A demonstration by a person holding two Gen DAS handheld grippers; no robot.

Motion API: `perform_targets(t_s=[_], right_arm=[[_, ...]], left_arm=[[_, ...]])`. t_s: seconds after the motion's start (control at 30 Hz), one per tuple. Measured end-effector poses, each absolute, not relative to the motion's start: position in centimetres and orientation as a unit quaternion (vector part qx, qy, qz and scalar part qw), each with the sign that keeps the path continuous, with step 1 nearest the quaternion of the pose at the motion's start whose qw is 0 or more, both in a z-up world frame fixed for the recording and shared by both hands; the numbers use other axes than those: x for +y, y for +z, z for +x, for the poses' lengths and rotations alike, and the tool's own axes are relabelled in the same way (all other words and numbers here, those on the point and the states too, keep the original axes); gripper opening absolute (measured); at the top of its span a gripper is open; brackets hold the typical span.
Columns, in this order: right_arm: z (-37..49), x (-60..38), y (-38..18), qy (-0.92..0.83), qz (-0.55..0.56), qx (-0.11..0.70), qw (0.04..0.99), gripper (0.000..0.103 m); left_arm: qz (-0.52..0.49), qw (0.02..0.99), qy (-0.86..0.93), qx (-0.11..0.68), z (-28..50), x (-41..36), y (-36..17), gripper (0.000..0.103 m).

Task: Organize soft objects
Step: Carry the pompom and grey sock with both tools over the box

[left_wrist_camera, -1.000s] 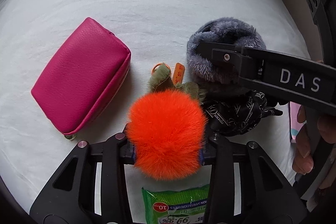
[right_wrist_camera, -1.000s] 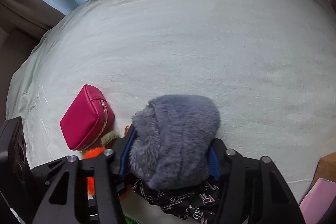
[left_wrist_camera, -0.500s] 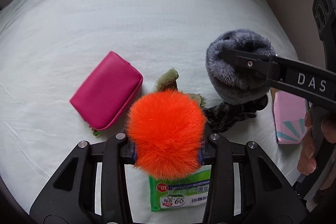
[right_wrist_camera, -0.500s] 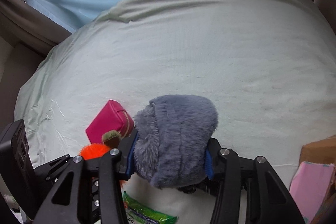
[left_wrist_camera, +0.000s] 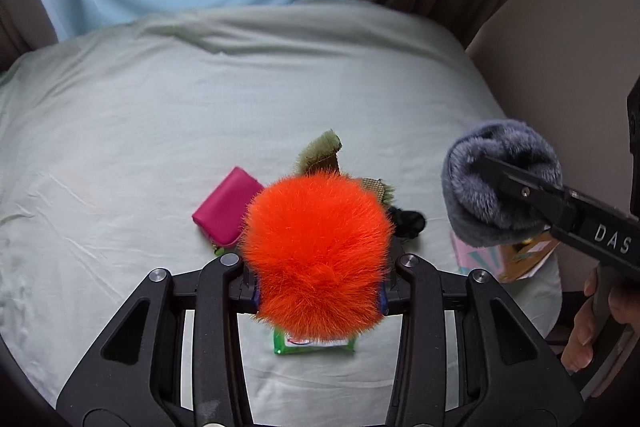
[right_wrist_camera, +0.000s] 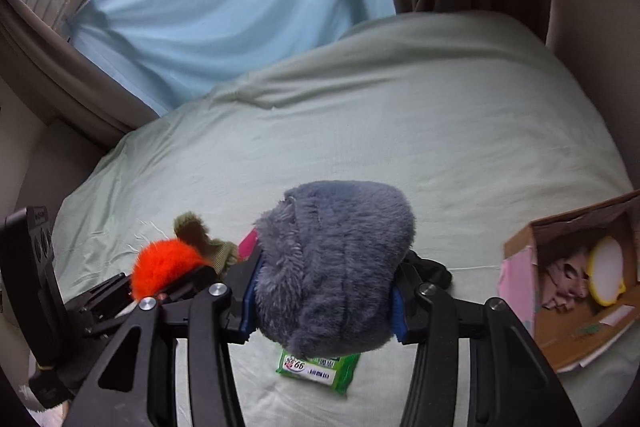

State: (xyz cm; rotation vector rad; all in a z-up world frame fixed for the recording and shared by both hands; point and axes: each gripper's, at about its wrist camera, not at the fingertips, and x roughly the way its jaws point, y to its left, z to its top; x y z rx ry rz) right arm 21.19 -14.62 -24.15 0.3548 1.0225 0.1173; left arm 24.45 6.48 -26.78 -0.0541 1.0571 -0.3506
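My left gripper (left_wrist_camera: pixel 318 291) is shut on a fluffy orange pom-pom (left_wrist_camera: pixel 316 259) with an olive-green tuft (left_wrist_camera: pixel 320 153) at its far side, held high above the bed. In the right wrist view the same pom-pom (right_wrist_camera: pixel 164 263) shows at lower left. To the right, at about the same height, my right gripper (right_wrist_camera: pixel 324 311) is shut on a grey furry plush (right_wrist_camera: pixel 332 267). The left wrist view shows that grey plush (left_wrist_camera: pixel 492 187) from the side, with one finger (left_wrist_camera: pixel 532 193) across it. A person's hand (left_wrist_camera: pixel 584 331) holds the right gripper's handle.
On the pale green bed sheet (left_wrist_camera: pixel 160 131) below lie a pink zip pouch (left_wrist_camera: pixel 224 211), a green wipes packet (right_wrist_camera: pixel 320 367) and a black scrunchie (left_wrist_camera: pixel 408 221). An open cardboard box (right_wrist_camera: pixel 560 331) with soft items stands at the right edge. Curtains hang behind the bed.
Both grippers have risen well above the bed with their plush items still gripped. The pouch, wipes and scrunchie stayed on the sheet and look smaller. The curtains and box came into view.
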Motion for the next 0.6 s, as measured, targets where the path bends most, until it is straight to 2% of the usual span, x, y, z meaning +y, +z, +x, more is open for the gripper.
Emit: perform_targets(t_s=[0.33,0.6], right_arm=[[15.3,-18.8,-15.4,0.025,0.173,0.445,0.878,0.046],[10.9,-26.6,-12.3,0.011,0.185,0.425,0.886,0.046]], left_arm=[[-0.027,0.867,-0.187,0.46,20.1,2.5,-17.1,0.035],[-0.026,0.877,-0.179,0.446,17.2,-4.6,-14.0,0.035]])
